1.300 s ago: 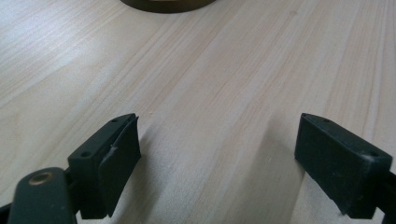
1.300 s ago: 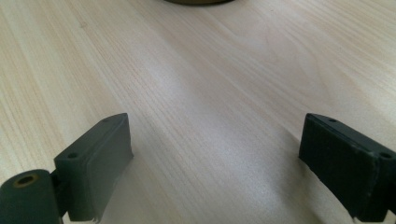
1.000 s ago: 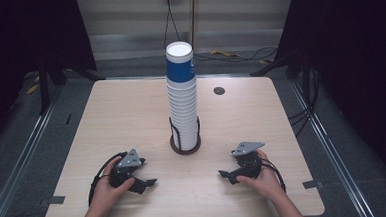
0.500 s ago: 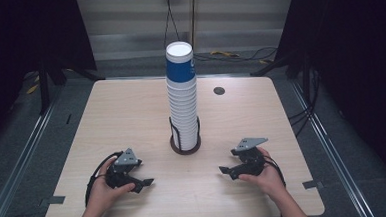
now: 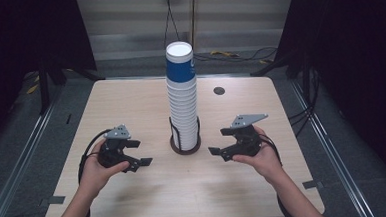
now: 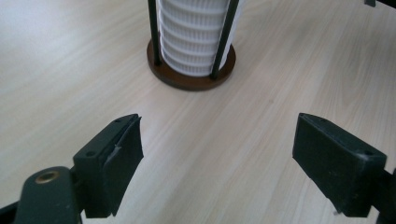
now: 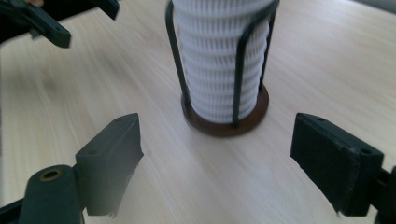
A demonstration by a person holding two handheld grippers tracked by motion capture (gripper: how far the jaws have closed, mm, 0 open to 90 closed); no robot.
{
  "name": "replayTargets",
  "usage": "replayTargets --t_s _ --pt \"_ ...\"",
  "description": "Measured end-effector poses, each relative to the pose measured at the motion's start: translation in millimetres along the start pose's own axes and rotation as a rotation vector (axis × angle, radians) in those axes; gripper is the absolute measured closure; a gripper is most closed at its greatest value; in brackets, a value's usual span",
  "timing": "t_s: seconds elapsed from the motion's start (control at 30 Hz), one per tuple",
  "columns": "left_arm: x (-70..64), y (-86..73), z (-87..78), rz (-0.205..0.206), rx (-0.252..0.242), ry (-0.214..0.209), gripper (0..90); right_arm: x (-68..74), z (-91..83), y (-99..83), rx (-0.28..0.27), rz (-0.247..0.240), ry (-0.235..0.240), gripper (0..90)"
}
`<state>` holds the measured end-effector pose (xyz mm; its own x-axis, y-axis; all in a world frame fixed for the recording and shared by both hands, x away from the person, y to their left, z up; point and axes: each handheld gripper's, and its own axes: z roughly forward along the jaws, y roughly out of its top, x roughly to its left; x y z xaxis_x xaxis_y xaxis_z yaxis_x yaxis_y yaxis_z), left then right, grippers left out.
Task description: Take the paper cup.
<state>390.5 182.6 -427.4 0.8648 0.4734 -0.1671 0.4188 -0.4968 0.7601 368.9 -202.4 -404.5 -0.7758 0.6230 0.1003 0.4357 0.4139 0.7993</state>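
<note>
A tall stack of white ribbed paper cups (image 5: pixel 183 104), topped by a blue cup (image 5: pixel 180 69), stands in a black wire holder on a round brown base (image 5: pixel 185 148) at the table's middle. My left gripper (image 5: pixel 139 152) is held open to the left of the base, empty, and it looks at the stack (image 6: pixel 196 37) and base (image 6: pixel 191 77) from close by. To the right of the base my right gripper (image 5: pixel 219 141) is also open and empty. It faces the stack (image 7: pixel 224 60), with the left gripper (image 7: pixel 42 18) beyond.
The light wooden table (image 5: pixel 131 106) has a black round grommet (image 5: pixel 219 90) behind the stack. Tape marks (image 5: pixel 52 201) sit near its front corners. Cables lie on the floor past the far edge, and metal rails run along both sides.
Both hands have moved forward from the table's front, bringing the grippers level with the holder's base. Both stay open.
</note>
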Motion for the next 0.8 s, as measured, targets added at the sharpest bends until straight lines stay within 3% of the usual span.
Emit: replayTargets --t_s 0.1,0.17,0.33,0.53,0.67,0.8 --pt "-3.1 12.8 -2.3 0.017 -0.004 -0.013 15.8 0.2 -4.8 16.5 0.01 -0.047 -0.025 15.7" --pt "-4.2 16.2 -2.4 0.019 -0.009 -0.013 15.8 -0.4 -8.4 25.2 -0.008 -0.04 -0.005 15.6" --pt "-5.5 30.6 -2.7 0.026 -0.011 -0.034 15.8 0.5 -13.9 42.8 0.0 -0.083 -0.038 15.7" --pt "-5.2 46.1 -2.0 0.032 -0.041 -0.038 15.8 0.1 -16.2 60.1 -0.032 -0.083 -0.032 15.6" --pt "-5.1 56.8 -2.0 0.036 -0.058 -0.035 15.7 -3.0 -19.8 76.9 -0.074 -0.056 -0.012 15.1" --pt "-5.8 66.2 -2.0 0.053 -0.064 -0.039 15.8 -3.4 -24.0 89.1 -0.088 -0.061 -0.026 14.8"
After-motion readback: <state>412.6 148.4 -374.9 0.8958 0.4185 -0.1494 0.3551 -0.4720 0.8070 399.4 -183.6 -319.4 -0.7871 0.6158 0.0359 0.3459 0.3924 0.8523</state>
